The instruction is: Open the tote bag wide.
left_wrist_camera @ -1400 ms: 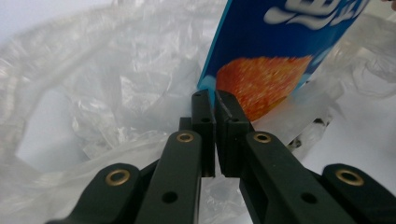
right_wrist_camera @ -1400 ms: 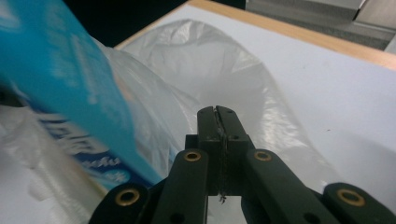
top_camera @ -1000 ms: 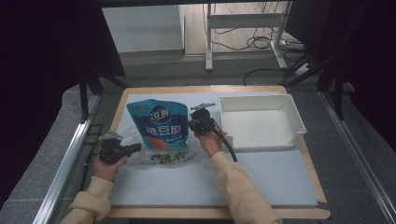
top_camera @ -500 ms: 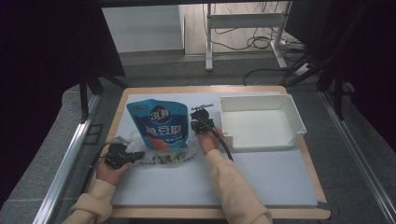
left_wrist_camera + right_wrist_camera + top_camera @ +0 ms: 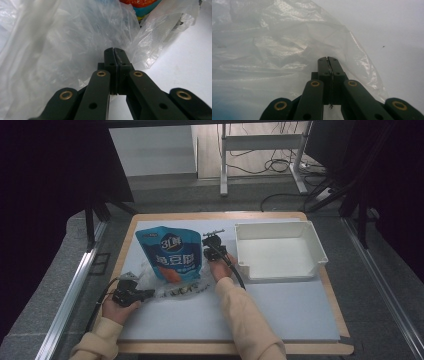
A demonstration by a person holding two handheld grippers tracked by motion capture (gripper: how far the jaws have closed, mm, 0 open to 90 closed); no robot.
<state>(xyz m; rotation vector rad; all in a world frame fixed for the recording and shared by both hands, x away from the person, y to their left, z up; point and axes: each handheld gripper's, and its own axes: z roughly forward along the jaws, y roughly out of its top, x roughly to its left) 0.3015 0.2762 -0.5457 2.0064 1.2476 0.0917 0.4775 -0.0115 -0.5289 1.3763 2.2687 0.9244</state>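
A blue snack pouch lies inside a clear plastic bag on the white mat. My left gripper is at the bag's near left corner. In the left gripper view it is shut with the crinkled film pinched at its tips, and the pouch's orange and blue end shows beyond. My right gripper sits at the pouch's right edge. In the right gripper view its jaws are shut on the bag's film.
An empty white tray stands at the right of the mat, close to my right hand. The wooden table edge frames the mat. A metal rail runs along the left side.
My left gripper has shifted toward the table's near edge, drawing the bag's corner with it. The right gripper has barely moved beside the pouch.
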